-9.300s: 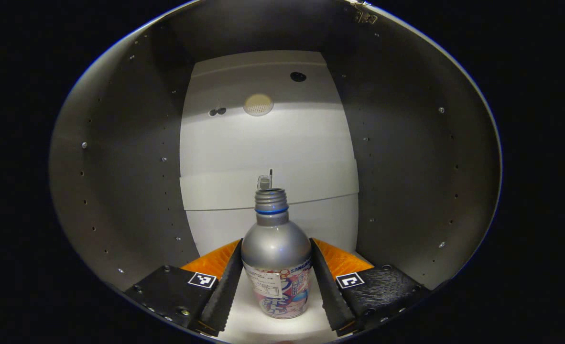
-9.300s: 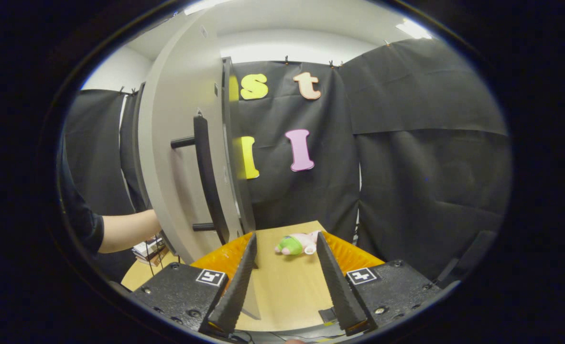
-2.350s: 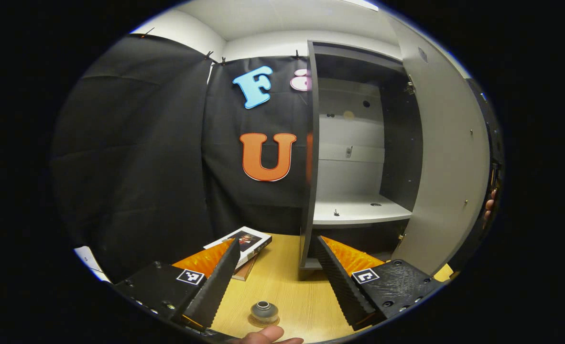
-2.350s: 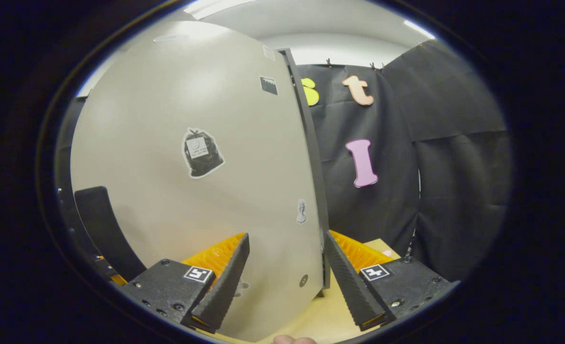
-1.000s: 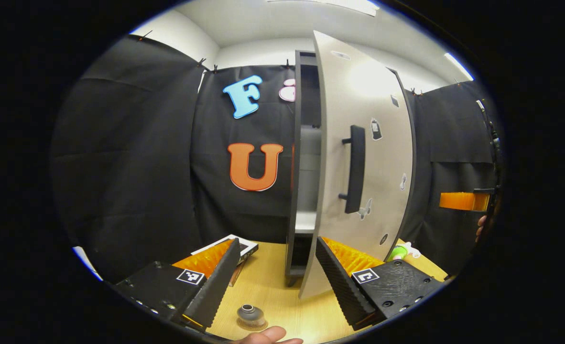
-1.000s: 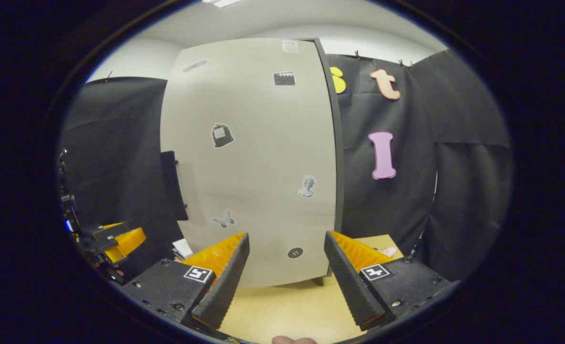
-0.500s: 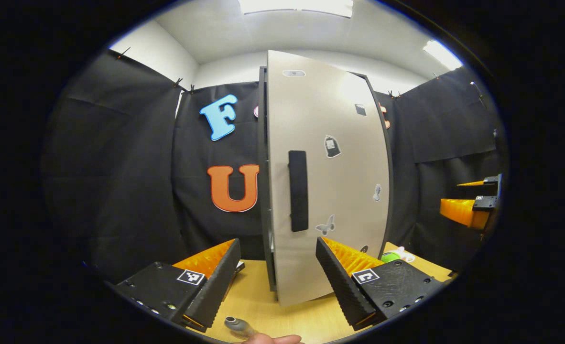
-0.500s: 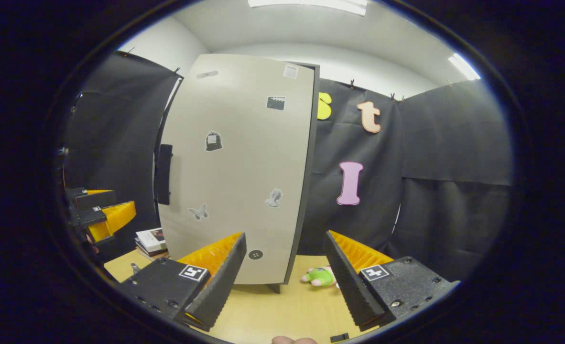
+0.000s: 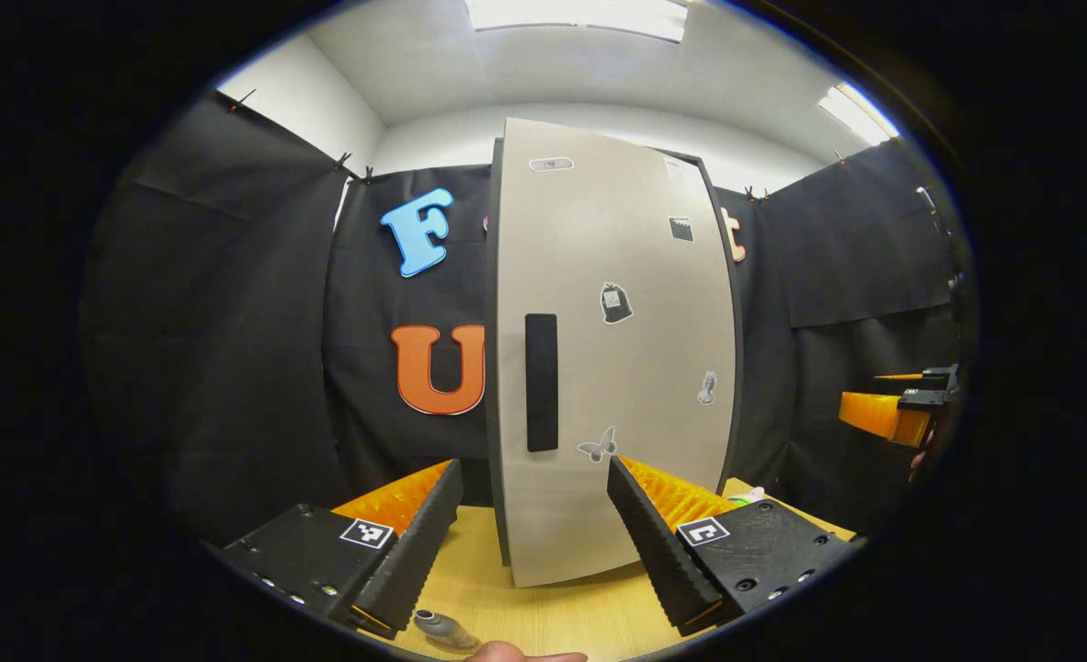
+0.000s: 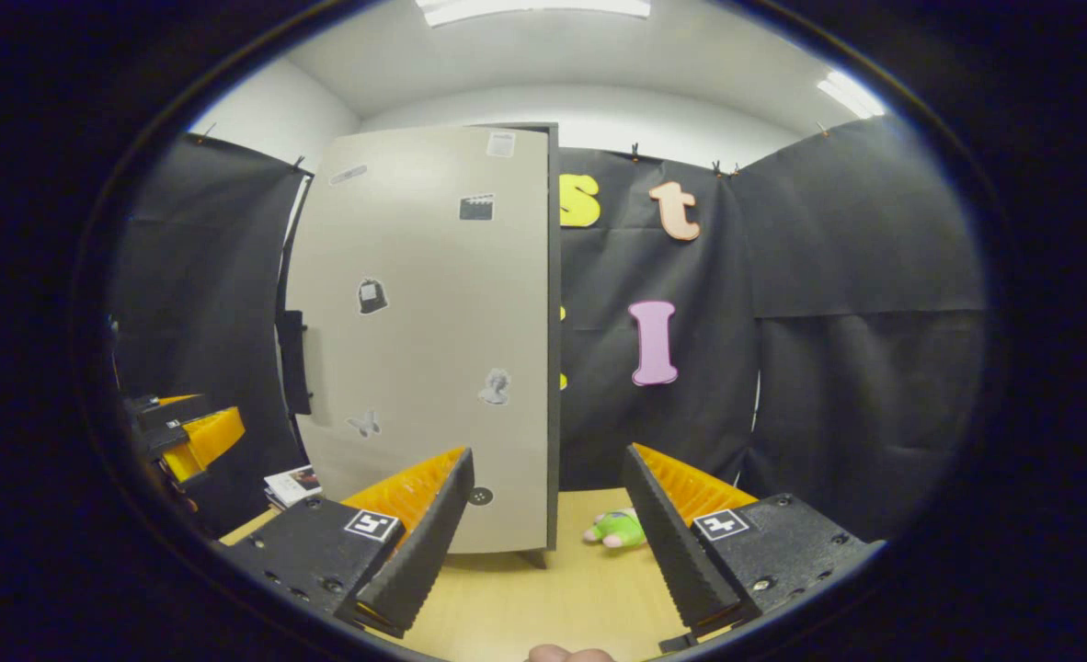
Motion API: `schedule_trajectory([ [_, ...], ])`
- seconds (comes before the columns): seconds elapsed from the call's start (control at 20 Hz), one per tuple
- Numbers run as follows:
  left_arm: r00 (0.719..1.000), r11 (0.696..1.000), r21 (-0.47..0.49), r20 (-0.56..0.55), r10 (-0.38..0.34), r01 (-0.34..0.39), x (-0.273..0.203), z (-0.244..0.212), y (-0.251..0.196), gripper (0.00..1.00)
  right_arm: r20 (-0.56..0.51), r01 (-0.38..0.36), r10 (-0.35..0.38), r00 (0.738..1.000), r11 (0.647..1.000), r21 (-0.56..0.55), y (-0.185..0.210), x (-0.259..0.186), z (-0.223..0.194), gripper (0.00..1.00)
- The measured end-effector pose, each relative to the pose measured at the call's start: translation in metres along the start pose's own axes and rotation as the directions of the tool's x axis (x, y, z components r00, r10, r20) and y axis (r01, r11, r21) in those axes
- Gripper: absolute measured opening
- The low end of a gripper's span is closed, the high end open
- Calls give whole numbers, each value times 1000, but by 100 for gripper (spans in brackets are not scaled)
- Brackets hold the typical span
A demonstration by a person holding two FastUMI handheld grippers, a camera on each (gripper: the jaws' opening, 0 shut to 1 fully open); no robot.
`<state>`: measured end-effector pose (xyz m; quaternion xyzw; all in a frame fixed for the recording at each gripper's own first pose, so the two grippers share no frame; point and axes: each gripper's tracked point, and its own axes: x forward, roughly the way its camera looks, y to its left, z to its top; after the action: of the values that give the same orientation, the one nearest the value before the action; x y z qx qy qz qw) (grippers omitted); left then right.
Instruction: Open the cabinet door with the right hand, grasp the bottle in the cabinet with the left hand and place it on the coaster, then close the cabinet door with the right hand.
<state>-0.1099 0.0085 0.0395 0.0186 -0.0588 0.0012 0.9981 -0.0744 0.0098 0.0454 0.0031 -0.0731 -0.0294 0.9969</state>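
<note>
The cabinet door (image 9: pixel 612 368) is shut flat against the dark cabinet frame (image 9: pixel 491 368), a pale grey panel that stands upright on the wooden bench (image 9: pixel 553 611) against the black cloth wall. In the left gripper view a black vertical bar handle (image 9: pixel 541 382) sits near the door's left edge, and small stickers dot the panel, among them a butterfly (image 9: pixel 598 447) low down and a dark bag-shaped one (image 9: pixel 613 302) above it. The bottle (image 9: pixel 442 630) stands at the near edge of the bench, just below and between the left gripper's fingers; its open grey neck and silver shoulder show, and the rest is cut off, so the coaster under it cannot be made out. The left gripper (image 9: pixel 534 533) hangs above it with its jaws spread wide and empty, touching nothing. The right gripper (image 10: pixel 548 529) is likewise wide open and empty, held clear in front of the door (image 10: pixel 424 340), whose handle (image 10: pixel 292 361) shows at its far left side in the right gripper view. A small green and pink plush toy (image 10: pixel 615 529) lies on the bench (image 10: pixel 543 602) to the right of the cabinet, and a stack of books (image 10: pixel 291 483) lies on the bench to the cabinet's left.
</note>
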Motion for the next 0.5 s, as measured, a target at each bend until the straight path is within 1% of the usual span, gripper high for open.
schedule_trajectory([
  [0.25,1000,1000,2,-15,26,-26,2,-1,4,96,-30,-4,5,1000,1000,15,-2,3,-8,100],
  [0.5,999,1000,0,-27,28,-28,0,-3,6,96,-44,-6,7,999,1000,14,-2,7,-13,100],
])
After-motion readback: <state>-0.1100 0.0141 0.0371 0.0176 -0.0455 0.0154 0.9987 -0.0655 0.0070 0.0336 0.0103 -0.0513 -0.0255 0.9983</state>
